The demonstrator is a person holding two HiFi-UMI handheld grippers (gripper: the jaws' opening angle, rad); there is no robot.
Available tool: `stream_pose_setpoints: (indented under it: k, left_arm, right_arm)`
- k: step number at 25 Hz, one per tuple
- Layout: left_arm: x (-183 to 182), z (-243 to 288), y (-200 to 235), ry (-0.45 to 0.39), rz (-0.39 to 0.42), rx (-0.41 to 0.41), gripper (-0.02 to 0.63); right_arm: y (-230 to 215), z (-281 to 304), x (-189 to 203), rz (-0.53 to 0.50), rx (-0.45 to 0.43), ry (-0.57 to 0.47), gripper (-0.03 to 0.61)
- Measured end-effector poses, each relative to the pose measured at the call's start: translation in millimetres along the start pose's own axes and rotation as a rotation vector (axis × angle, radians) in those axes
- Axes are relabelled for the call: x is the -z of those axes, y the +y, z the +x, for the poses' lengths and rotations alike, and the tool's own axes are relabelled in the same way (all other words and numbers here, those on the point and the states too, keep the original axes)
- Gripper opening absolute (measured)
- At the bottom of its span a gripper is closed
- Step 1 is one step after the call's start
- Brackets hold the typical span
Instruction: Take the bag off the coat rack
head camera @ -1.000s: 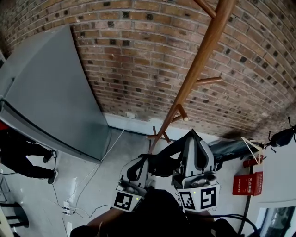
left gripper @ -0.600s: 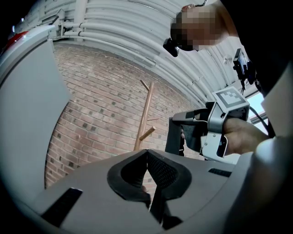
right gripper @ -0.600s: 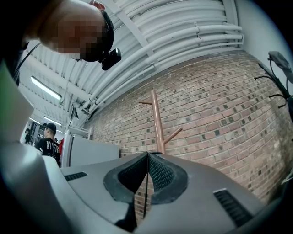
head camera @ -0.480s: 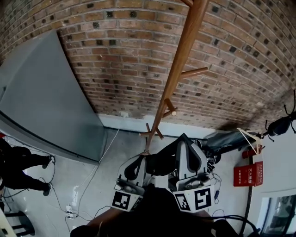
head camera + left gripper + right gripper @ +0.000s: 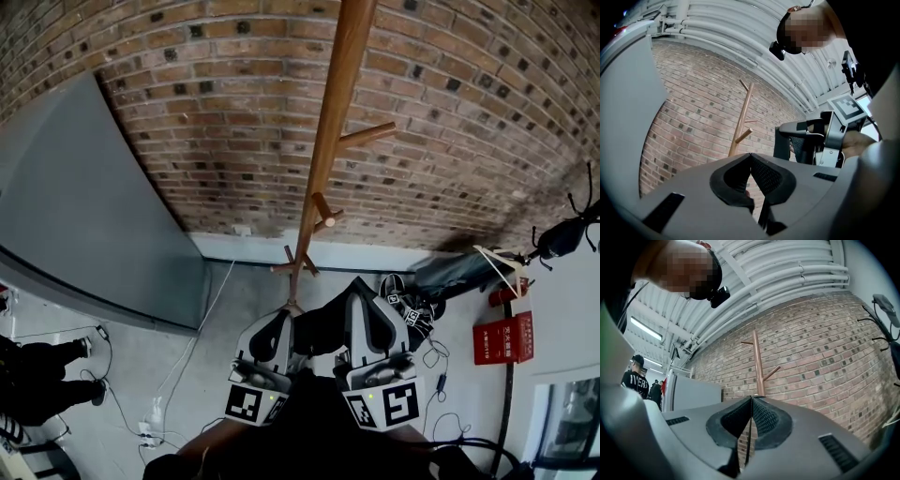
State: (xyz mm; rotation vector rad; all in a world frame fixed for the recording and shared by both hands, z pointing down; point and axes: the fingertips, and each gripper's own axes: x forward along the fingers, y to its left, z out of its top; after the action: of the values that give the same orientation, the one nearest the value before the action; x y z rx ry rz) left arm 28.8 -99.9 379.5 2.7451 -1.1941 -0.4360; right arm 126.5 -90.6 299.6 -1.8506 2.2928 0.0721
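Note:
A bare wooden coat rack (image 5: 323, 159) stands in front of the brick wall, with short pegs (image 5: 366, 136) sticking out and its foot on the floor. No bag shows on any peg in view. My left gripper (image 5: 278, 323) and right gripper (image 5: 361, 292) are side by side low in the head view, just short of the rack's foot. Both are shut with nothing between the jaws. The left gripper view shows shut jaws (image 5: 751, 155) with the rack (image 5: 740, 119) beyond and the right gripper (image 5: 811, 140) beside. Above the shut jaws (image 5: 751, 398) in the right gripper view rises the rack (image 5: 758, 364).
A grey cabinet (image 5: 84, 216) leans along the left. On the floor at right lie a dark bundle with a pale strap (image 5: 459, 272), shoes (image 5: 403, 302) and a red box (image 5: 502, 337). Cables (image 5: 155, 422) trail at lower left. People (image 5: 635, 376) stand far off.
The head view has swung: the rack now stands more upright and further left in the picture, and the cabinet has slid left. Both grippers remain shut and sit slightly lower.

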Motion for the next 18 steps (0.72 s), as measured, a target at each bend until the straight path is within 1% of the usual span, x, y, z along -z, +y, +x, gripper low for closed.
stream_pose_setpoints:
  k: [10, 18]
  left_arm:
    - [0.3, 11.0, -10.8, 0.000, 0.007, 0.033, 0.017]
    - [1.4, 14.8, -16.1, 0.002, -0.008, 0.041, 0.017]
  right_arm:
    - [-7.8, -11.6, 12.7, 0.013, 0.002, 0.021, 0.020]
    - [-15.0, -19.0, 30.1, 0.025, -0.001, 0.038, 0.019]
